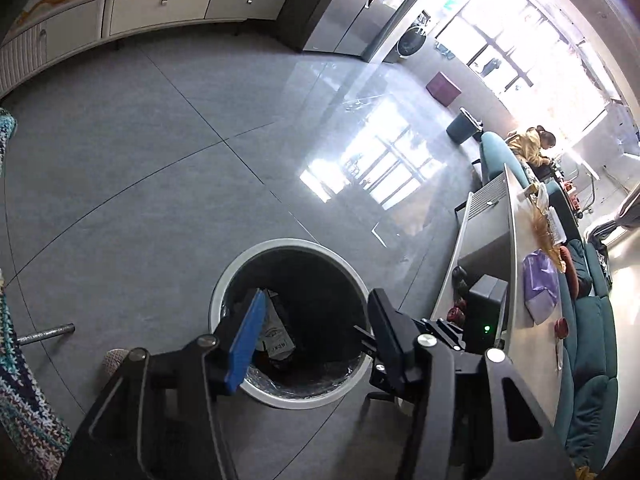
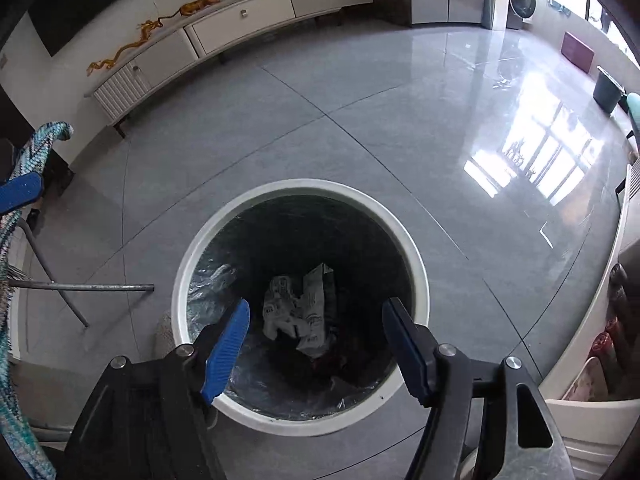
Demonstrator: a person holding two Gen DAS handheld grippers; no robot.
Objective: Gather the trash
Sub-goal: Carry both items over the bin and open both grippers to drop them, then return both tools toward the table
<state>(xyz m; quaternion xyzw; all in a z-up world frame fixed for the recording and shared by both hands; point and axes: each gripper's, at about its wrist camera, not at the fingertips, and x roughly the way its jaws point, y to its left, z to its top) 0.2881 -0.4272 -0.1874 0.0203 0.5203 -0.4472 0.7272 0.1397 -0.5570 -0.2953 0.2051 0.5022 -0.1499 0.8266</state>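
Note:
A round white-rimmed trash bin (image 2: 416,264) with a dark plastic liner stands on the grey floor. Crumpled white printed wrappers (image 2: 300,308) lie at its bottom. My right gripper (image 2: 316,312) hangs over the bin mouth, open and empty. In the left wrist view the same bin (image 1: 224,280) sits below my left gripper (image 1: 316,304), which is open and empty above the rim; a printed wrapper (image 1: 276,332) shows inside. A blue pad of the left gripper (image 2: 20,192) shows at the left edge of the right wrist view.
A low white table (image 1: 516,240) with a purple bag (image 1: 540,288) and clutter stands right of the bin, with a teal sofa (image 1: 592,344) beyond. A white TV cabinet (image 2: 240,20) runs along the far wall. A metal chair leg (image 2: 80,287) and knitted cloth (image 2: 12,360) are at left.

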